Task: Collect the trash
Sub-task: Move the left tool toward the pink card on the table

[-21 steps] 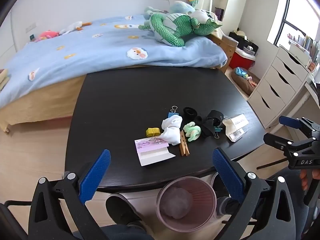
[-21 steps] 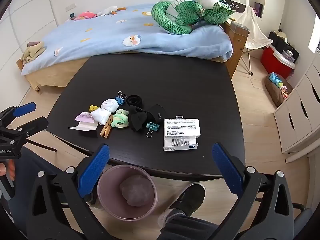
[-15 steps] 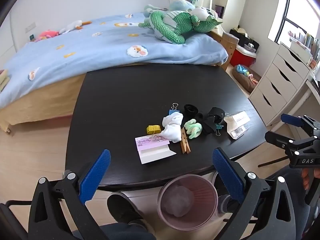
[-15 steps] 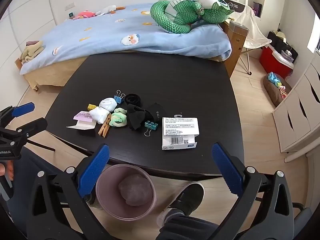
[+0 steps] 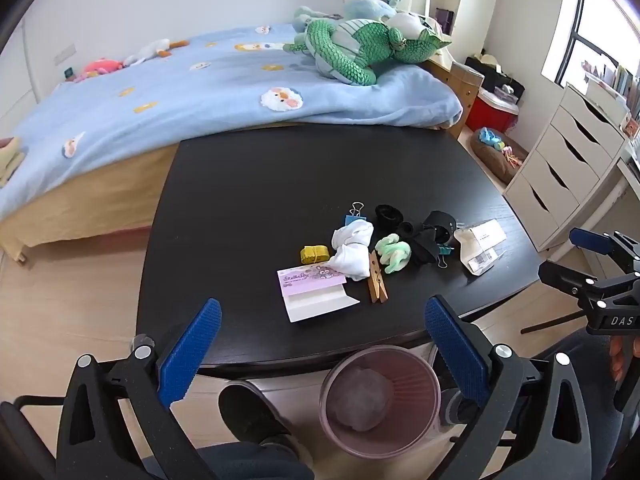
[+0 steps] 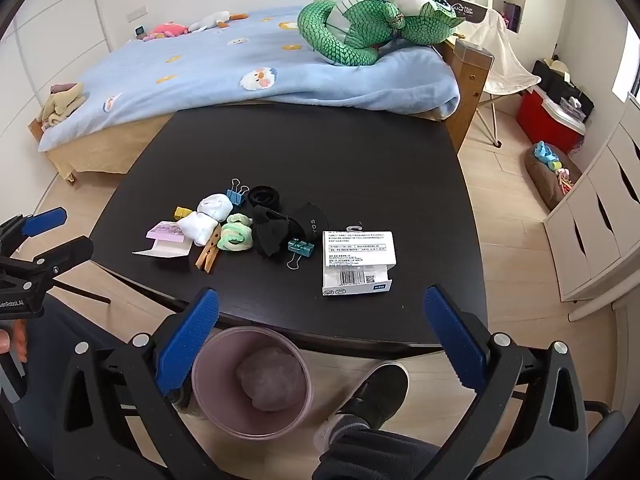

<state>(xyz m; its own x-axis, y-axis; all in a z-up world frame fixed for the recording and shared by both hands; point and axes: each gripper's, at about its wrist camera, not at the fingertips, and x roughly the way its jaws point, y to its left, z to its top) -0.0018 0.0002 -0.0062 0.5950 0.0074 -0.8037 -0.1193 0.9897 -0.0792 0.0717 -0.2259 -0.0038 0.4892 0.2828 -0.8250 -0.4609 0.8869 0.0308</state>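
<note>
You are between picks: both tools hang over the near edge of the black surface (image 5: 248, 184), nothing in either. Your left tool (image 5: 322, 354) has its blue pads spread wide apart, and so does your right tool (image 6: 320, 332).

The pink wastebasket (image 6: 251, 384) stands on the floor at 6 o'clock below the surface edge, with one crumpled wad (image 6: 270, 376) already in it. The rest of the litter lies in a row near that edge.

For the next move, I judge the white carton (image 6: 358, 262) nearest your right tool, at about 1 o'clock from it. The pink-topped paper card (image 5: 316, 290) is nearest your left, at 12 o'clock. Both lie flat, so you would need to get a pad under an edge.

The right view shows the carton's printed face and barcode plainly. The left view shows it only small and slanted, but it gives the clearer look at the wooden clothespin (image 5: 377, 282) touching the white tissue wad (image 5: 354, 250).
</note>
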